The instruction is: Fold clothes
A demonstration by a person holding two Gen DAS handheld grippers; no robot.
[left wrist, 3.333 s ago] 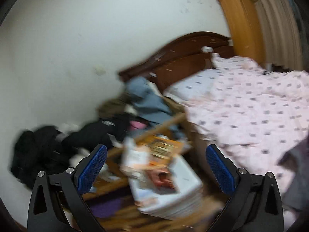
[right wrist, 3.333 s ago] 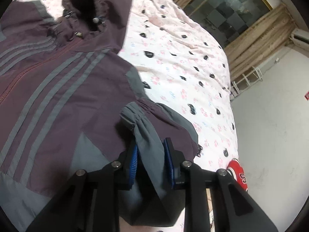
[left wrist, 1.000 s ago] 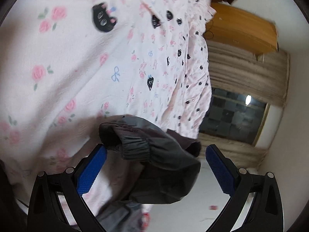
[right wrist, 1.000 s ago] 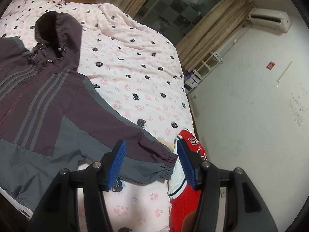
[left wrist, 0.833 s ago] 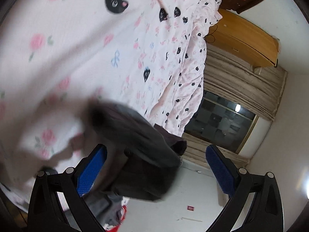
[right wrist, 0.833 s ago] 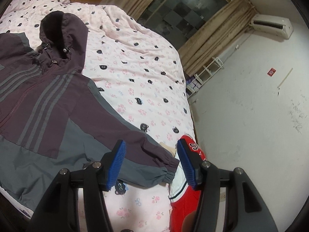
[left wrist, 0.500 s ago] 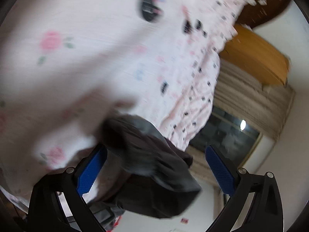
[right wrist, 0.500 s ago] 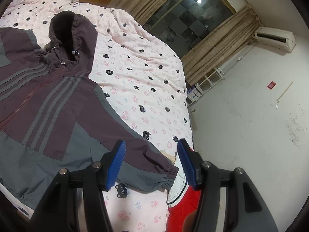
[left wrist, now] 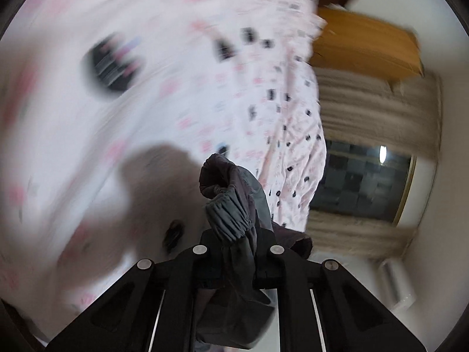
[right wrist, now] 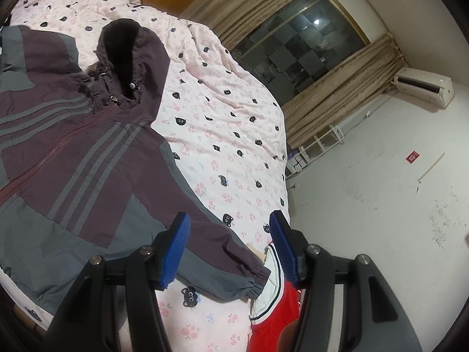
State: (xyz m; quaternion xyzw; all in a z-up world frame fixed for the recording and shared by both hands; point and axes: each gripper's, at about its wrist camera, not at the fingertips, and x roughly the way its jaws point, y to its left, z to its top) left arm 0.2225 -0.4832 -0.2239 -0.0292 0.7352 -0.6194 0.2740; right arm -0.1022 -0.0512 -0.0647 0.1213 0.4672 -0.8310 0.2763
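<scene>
A maroon and grey hooded jacket [right wrist: 88,152] lies spread face up on the pink bed [right wrist: 222,123], hood toward the far side. Its one sleeve runs to an elastic grey cuff [right wrist: 252,281] at the bed's near edge. My right gripper [right wrist: 228,246] is open and empty, hovering above that sleeve. My left gripper [left wrist: 234,240] is shut on the jacket's other sleeve cuff [left wrist: 228,205], which bunches up between the jaws and is lifted off the bedding [left wrist: 117,88]. The left view is blurred by motion.
A red and white garment [right wrist: 275,316] hangs at the bed's near corner under the right gripper. Beige curtains [right wrist: 328,88] frame a dark window [right wrist: 302,35]. A white wall [right wrist: 381,205] with an air conditioner [right wrist: 422,85] stands right. A wooden wardrobe [left wrist: 366,50] is behind the bed.
My left gripper has closed on the sleeve cuff that lay between its open jaws and lifts it. My right gripper stays open and has risen slightly from the other sleeve.
</scene>
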